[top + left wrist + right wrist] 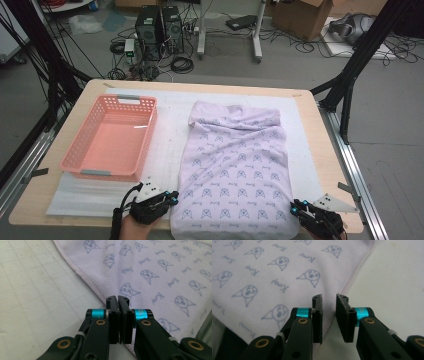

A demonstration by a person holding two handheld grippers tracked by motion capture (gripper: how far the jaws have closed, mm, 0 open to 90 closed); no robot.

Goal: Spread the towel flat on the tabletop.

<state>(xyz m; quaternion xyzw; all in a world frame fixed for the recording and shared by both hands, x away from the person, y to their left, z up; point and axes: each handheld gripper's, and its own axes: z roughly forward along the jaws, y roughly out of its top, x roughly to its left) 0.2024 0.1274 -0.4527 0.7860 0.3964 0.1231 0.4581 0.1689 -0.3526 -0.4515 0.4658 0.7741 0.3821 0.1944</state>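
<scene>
A pale lilac towel (235, 165) printed with small blue faces lies spread on the white mat, its near edge hanging over the table's front. My left gripper (170, 197) is at the towel's near left corner. In the left gripper view its jaws (118, 298) are shut flat together right over the hemmed edge of the towel (155, 277); whether any cloth is pinched I cannot tell. My right gripper (296, 207) is at the near right corner. In the right gripper view its jaws (329, 298) stand a little apart, with the hem of the towel (287, 272) running under the gap.
An empty pink plastic basket (70, 160) stands on the left of the white mat (170, 125). The wooden table (320, 150) ends just right of the towel. Cables, computer cases and boxes lie on the floor beyond.
</scene>
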